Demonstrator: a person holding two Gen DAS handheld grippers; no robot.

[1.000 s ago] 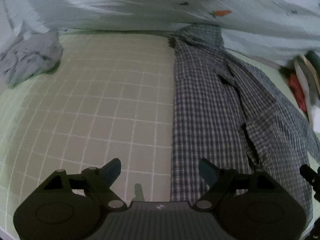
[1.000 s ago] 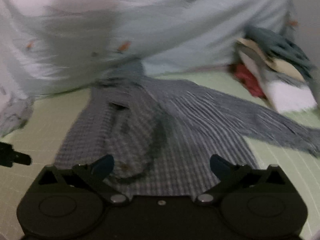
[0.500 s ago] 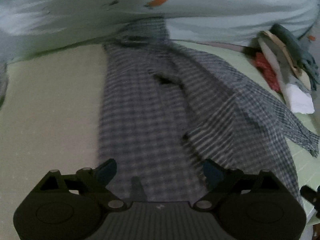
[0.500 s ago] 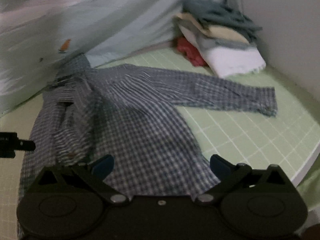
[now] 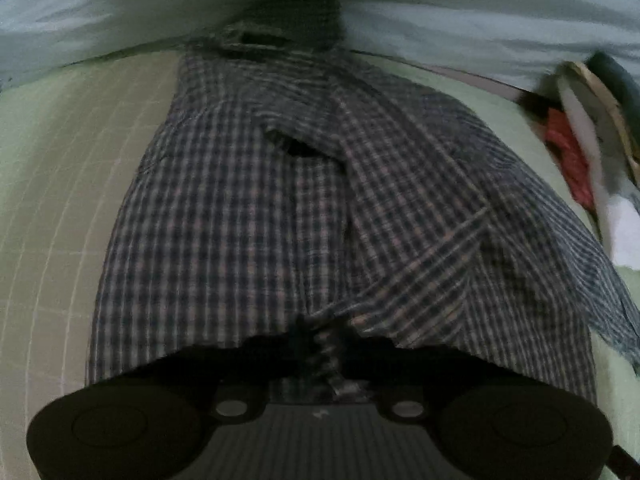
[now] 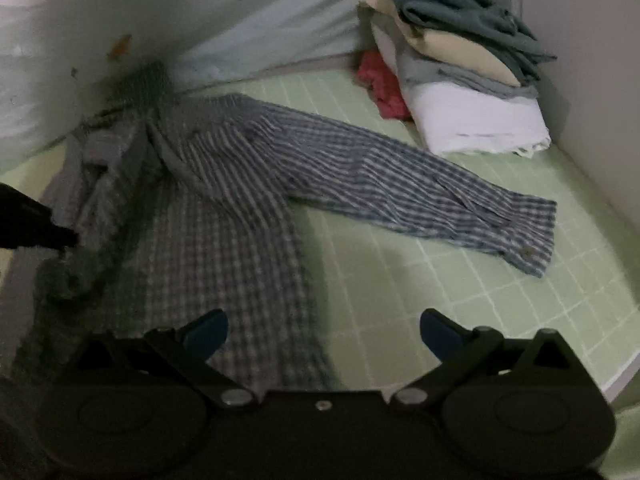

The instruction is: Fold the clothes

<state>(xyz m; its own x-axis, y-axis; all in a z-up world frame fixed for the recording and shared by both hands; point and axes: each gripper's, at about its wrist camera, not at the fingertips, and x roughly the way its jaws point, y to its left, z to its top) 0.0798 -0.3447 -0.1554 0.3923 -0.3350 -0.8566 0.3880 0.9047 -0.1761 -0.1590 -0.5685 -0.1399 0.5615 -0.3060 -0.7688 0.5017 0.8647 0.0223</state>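
A blue-and-white checked shirt (image 5: 280, 200) lies spread on the green grid mat (image 5: 60, 200), collar at the far end. My left gripper (image 5: 328, 356) is shut on a pinch of the shirt's near hem, which bunches up between the fingers. In the right wrist view the shirt's body (image 6: 224, 240) lies at left and one long sleeve (image 6: 440, 196) stretches out to the right. My right gripper (image 6: 322, 328) is open, just above the hem's right corner and bare mat (image 6: 400, 280), with nothing between its blue pads. Part of the left gripper (image 6: 32, 224) shows at the left edge.
A stack of folded clothes (image 6: 460, 80) with a red cloth (image 6: 380, 80) beside it stands at the back right, against a white wall (image 6: 592, 80). Pale blue fabric (image 6: 240, 20) hangs along the back. The mat's edge (image 6: 616, 384) runs near the lower right.
The left gripper has moved right over the shirt, sunk to the hem and closed on it. The right gripper has swung right, bringing the sleeve and stack into view.
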